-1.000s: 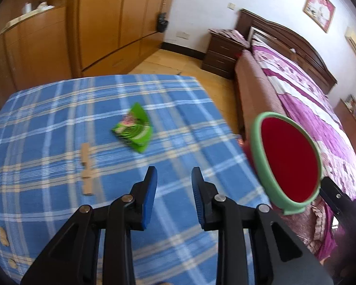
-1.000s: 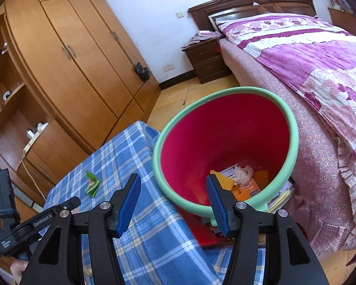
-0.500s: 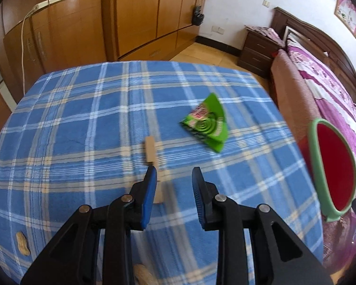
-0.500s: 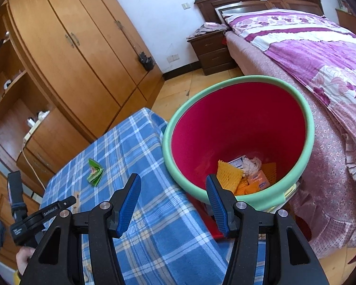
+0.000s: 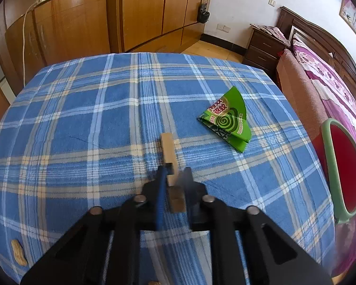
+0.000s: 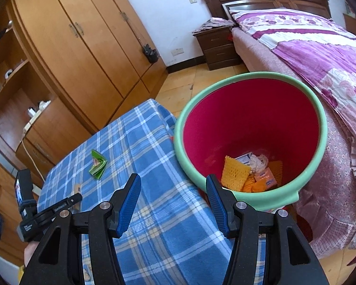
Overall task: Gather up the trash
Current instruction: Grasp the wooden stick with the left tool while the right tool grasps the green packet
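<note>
My left gripper (image 5: 174,174) is shut on a thin wooden stick (image 5: 168,150) that lies on the blue plaid tablecloth (image 5: 83,128). A green folded wrapper (image 5: 227,122) lies to the right of it and shows small in the right wrist view (image 6: 97,164). A red bin with a green rim (image 6: 249,123) stands beside the table and holds orange and white scraps (image 6: 249,173). The bin also shows at the right in the left wrist view (image 5: 344,171). My right gripper (image 6: 173,198) is open and empty, hovering at the bin's near rim.
A peanut shell (image 5: 18,253) lies at the table's near left. Wooden wardrobes (image 6: 87,42) stand behind the table. A bed with a purple cover (image 6: 320,47) and a dark nightstand (image 6: 218,45) are to the right. The left gripper's body (image 6: 47,211) shows at the table's left edge.
My left gripper moved down and forward onto the wooden stick and closed on it. The right gripper drifted slightly, staying open by the bin.
</note>
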`<action>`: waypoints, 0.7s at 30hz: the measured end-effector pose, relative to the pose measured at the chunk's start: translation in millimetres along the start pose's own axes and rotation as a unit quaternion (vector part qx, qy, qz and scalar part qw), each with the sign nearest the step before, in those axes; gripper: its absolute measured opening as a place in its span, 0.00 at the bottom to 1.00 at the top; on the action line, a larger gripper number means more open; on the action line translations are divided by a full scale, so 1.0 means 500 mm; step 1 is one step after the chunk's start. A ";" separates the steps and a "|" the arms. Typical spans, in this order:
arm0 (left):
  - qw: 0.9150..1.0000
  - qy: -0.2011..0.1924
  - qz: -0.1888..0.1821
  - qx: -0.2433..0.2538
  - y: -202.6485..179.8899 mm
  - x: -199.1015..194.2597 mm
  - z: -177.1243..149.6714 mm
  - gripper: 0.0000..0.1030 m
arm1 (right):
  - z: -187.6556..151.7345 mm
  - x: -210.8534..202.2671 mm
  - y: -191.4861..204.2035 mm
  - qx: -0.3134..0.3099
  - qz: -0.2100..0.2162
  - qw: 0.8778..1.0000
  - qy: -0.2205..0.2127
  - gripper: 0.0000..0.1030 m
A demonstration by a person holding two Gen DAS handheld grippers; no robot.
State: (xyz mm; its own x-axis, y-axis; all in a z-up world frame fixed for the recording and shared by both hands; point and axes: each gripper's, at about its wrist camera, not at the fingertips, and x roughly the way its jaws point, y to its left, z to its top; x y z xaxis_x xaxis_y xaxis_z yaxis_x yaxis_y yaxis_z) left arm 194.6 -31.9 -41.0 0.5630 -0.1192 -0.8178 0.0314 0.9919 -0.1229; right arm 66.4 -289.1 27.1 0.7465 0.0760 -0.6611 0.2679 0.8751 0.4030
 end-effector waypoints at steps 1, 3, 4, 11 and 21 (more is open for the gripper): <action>1.000 0.000 -0.004 -0.003 0.003 0.000 0.002 0.10 | 0.001 0.001 0.006 -0.003 0.001 1.000 0.001 0.57; 1.000 0.002 -0.014 -0.012 0.012 0.001 0.005 0.10 | 0.003 0.003 0.018 -0.010 0.004 1.000 0.004 0.57; 1.000 0.000 -0.016 -0.014 0.016 -0.001 0.007 0.10 | 0.005 0.004 0.024 -0.014 0.005 1.000 0.006 0.57; 0.999 -0.031 -0.012 -0.016 0.046 -0.035 0.044 0.10 | 0.023 0.028 0.087 -0.045 0.017 0.999 0.020 0.57; 0.997 -0.063 0.013 -0.041 0.122 -0.045 0.101 0.09 | 0.039 0.115 0.199 -0.098 0.054 0.992 0.061 0.57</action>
State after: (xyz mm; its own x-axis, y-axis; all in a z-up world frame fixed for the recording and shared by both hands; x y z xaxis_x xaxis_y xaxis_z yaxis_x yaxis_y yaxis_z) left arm 225.4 33.4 -1.7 0.6622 -0.0818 -0.7449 -0.0495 0.9871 -0.1524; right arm 147.8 -207.0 41.6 0.6815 0.2213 -0.6975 0.0575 0.9341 0.3525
